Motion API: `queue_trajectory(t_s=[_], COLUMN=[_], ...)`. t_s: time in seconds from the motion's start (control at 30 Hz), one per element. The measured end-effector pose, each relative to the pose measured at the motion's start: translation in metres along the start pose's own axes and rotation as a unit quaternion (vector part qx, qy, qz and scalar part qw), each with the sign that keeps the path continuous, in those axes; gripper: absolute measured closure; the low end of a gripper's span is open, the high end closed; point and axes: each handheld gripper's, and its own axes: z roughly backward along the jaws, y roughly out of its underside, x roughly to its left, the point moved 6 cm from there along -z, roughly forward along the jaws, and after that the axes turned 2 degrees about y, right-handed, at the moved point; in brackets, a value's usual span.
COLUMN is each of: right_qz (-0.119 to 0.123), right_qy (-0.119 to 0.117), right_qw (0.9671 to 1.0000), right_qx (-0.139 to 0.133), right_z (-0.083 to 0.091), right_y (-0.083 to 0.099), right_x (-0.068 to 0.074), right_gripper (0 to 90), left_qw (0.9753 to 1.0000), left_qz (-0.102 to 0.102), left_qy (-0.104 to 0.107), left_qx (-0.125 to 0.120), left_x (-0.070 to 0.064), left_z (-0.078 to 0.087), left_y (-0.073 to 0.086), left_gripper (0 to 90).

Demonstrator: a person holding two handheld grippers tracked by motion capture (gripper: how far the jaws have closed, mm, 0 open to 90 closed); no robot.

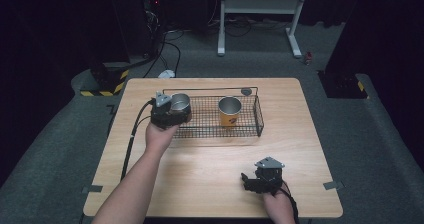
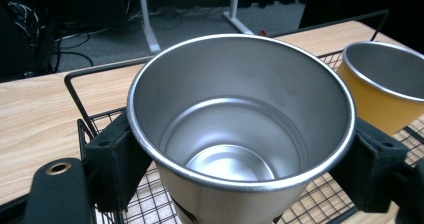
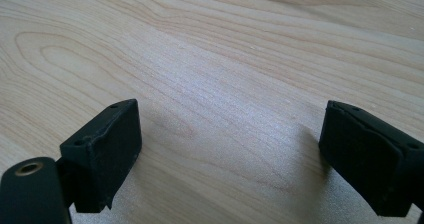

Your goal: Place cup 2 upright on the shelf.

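1. Closest to the person, the right gripper (image 1: 248,180) sits low over the near right part of the wooden table (image 1: 210,184), gripped from behind by the right hand (image 1: 278,204). In the right gripper view its two black jaws stand wide apart with bare wood grain between them and nothing held.

2. Further in, on the left, the left hand (image 1: 159,135) reaches forward and holds the left gripper (image 1: 176,111) at the near left corner of the wire basket (image 1: 258,115); its cable trails back along the table's left side.

3. That gripper's jaws are clamped on a plain steel cup (image 2: 240,129), one pad pressing each side just below the rim. The cup stands upright, mouth up and empty, over the left end of the basket's mesh floor; whether its base touches the mesh I cannot tell.

4. Beyond and to the right, a second cup (image 1: 229,111) with an orange body and steel inside stands upright in the basket, well apart from the held one.

5. Past the table lies grey carpet with a white frame (image 1: 260,6) and loose cables.
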Motion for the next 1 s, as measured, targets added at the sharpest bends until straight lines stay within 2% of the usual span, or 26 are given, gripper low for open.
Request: queue_trajectory(t_s=[0.13,0.27,0.4,0.47,0.73,0.87,1.0], right_qz=[0.000,0.003,0.004,0.004,0.004,0.002,0.004], right_qy=[0.000,0.000,-0.002,-0.002,-0.002,-0.001,-0.002], right_qw=[1.0000,1.0000,1.0000,1.0000,1.0000,1.0000,1.0000], right_qx=[0.000,0.000,0.000,0.000,0.000,0.000,0.000], right_z=[0.000,0.000,0.000,0.000,0.000,0.000,0.000], right_y=[0.000,0.000,0.000,0.000,0.000,0.000,0.000], right_x=[0.000,0.000,0.000,0.000,0.000,0.000,0.000], right_gripper=[9.9,9.9,9.9,9.9,9.9,9.9,9.9], left_qw=[1.0000,0.9997,0.9994,0.9992,0.9968,0.9949,0.9929], left_qz=[-0.004,-0.017,-0.010,0.001,0.019,0.005,0.012], left_qy=[0.001,0.006,0.014,0.016,0.005,-0.016,-0.017], left_qx=[0.006,0.013,0.030,0.037,0.078,0.100,0.117], left_x=[-0.002,-0.004,-0.004,-0.004,-0.001,0.000,-0.001], left_z=[-0.006,-0.013,-0.020,-0.024,-0.036,-0.041,-0.046], left_y=[-0.002,-0.003,-0.002,-0.002,0.002,0.006,0.011], left_gripper=[18.8,18.8,18.8,18.8,18.8,18.8,18.8])
